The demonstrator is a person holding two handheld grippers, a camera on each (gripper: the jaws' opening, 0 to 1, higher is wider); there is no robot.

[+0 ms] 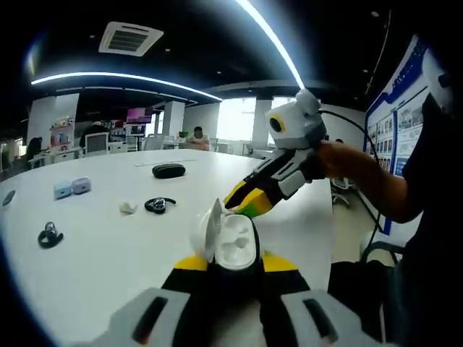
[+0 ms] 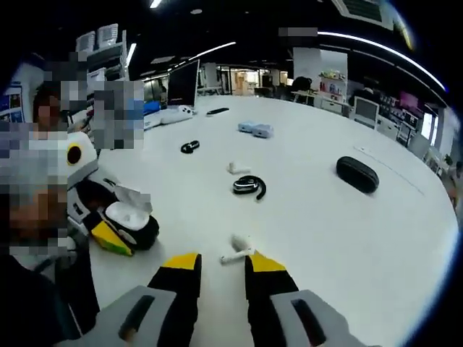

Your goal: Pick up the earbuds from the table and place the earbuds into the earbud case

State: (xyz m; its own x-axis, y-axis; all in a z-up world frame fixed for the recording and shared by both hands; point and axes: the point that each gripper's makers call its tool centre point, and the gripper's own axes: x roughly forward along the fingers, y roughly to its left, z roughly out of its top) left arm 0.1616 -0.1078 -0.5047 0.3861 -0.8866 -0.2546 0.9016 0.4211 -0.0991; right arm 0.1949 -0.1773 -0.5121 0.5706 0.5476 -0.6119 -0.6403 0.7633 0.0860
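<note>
My left gripper (image 1: 226, 269) is shut on a white earbud case (image 1: 233, 244), whose lid stands open. In the right gripper view the same case (image 2: 129, 215) sits at the left, in the left gripper's yellow-tipped jaws. My right gripper (image 2: 221, 264) is open and low over the white table (image 2: 318, 238). A white earbud (image 2: 236, 250) lies just ahead of its tips, near the right jaw. From the left gripper view, the right gripper (image 1: 248, 200) reaches in from the right, its tips just behind the case. Another white earbud (image 1: 128, 208) lies further out on the table.
A black ear-hook earbud (image 1: 159, 205) and a black oval case (image 1: 168, 170) lie mid-table. Two small pale cases (image 1: 72, 188) and another black earbud (image 1: 49, 235) are at the left. A person's arm (image 1: 362, 177) holds the right gripper. Desks and seated people are behind.
</note>
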